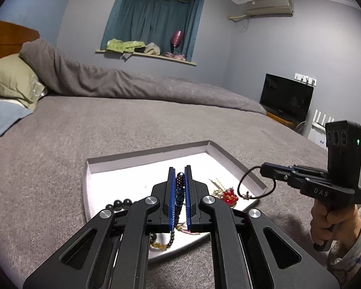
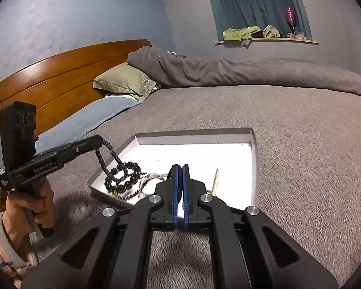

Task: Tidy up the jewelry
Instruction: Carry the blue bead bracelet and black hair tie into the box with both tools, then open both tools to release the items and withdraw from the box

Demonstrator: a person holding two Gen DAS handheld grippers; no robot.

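From the left wrist view, the left gripper [image 1: 179,175] is clenched on a dark blue beaded bracelet [image 1: 179,190] whose faceted beads sit between the blue pads, the rest of the loop trailing down out of sight beneath the mechanism. It hangs above the shallow white cardboard tray [image 1: 146,161] that lies on the grey bedspread [image 1: 84,130]. The risk I judge here: the strand is pinched along a narrow line of round beads, so a jolt could roll it out of the grip, and its low end could catch the other pieces in the tray. To the right, the right gripper [image 1: 262,169] is clamped on a thin black cord loop [image 1: 255,183] with a small metal clasp at its bottom, dangling over the tray's right edge; so slight a cord could slide free and land on the bedspread. A cluster of red glassy beads [image 1: 229,196] and large glossy black round beads [image 1: 120,203] rest in the tray.

From the right wrist view, the right gripper's pads are closed nearly flush, with only a sliver of the cord showing between them. The left gripper, at left in a person's hand [image 2: 29,207], carries the blue bracelet as a hanging loop whose lower end touches or overlaps the black beads. Lifting could drag them along, tangling both. A pale pinkish bead strand [image 2: 151,178] lies beside them.
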